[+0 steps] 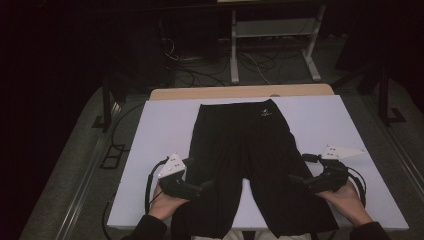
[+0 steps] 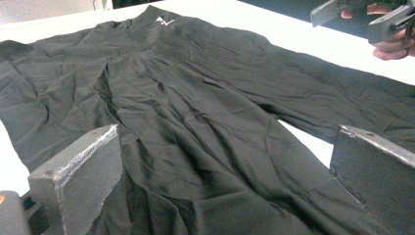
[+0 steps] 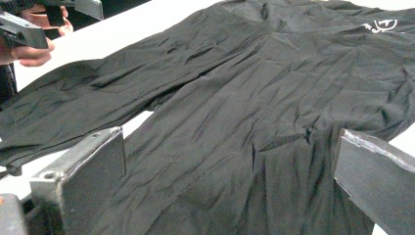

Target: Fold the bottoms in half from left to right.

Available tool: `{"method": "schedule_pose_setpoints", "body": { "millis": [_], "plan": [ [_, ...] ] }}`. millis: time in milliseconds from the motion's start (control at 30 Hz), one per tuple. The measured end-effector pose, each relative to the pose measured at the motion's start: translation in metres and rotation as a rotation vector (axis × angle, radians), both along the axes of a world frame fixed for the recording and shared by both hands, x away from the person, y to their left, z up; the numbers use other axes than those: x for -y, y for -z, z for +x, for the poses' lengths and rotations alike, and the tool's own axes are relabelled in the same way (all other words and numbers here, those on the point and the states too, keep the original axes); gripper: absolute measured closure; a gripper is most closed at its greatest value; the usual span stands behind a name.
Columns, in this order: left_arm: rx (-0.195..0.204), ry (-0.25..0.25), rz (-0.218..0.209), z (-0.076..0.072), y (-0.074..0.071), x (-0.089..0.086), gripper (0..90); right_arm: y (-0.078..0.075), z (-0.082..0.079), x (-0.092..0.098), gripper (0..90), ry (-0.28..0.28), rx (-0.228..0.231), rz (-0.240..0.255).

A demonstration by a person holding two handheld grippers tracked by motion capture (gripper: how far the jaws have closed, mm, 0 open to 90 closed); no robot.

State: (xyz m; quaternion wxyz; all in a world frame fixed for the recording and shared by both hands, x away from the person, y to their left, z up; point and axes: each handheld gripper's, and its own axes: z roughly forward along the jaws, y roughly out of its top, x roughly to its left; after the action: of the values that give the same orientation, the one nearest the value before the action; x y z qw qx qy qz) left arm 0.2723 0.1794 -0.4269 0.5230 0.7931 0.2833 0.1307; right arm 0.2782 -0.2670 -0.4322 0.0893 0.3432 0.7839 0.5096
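The left tongs [image 1: 209, 185] are held with the jaws wide apart, nothing clamped between them; they are pointed toward 3 o'clock in the high view, over the outer edge of the left leg of the black trousers [image 1: 250, 160]. In the left gripper view the two jaws are seen standing well apart above wrinkled black cloth, and whether the tips touch the cloth cannot be told. The right tongs [image 1: 295, 179] are likewise spread open and empty, pointed toward 9 o'clock over the outer edge of the right leg; in the right gripper view the cloth is seen between and beyond the jaws.

The trousers are laid flat on the white worktop [image 1: 160, 135], waistband toward 12 o'clock, with a small white logo [image 1: 265, 113] near the waistband. The two legs are spread toward 6 o'clock, a wedge of bare worktop being left between them, and their hems are carried over the near edge.

Broad bare strips of the worktop are left at 9 o'clock and at 3 o'clock of the garment, wider toward the far corners. At 12 o'clock the waistband is set just short of the white sheet's far edge, beyond which a wooden edge [image 1: 240, 92] is seen.
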Motion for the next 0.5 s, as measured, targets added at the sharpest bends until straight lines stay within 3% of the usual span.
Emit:
{"method": "schedule_pose_setpoints", "body": {
  "millis": [500],
  "plan": [
    [0.019,-0.009,0.006,-0.0008,-0.0015,-0.0005,0.0,-0.0020,-0.0032,-0.0033,0.0,0.005,0.007,-0.021]
  ]
}}
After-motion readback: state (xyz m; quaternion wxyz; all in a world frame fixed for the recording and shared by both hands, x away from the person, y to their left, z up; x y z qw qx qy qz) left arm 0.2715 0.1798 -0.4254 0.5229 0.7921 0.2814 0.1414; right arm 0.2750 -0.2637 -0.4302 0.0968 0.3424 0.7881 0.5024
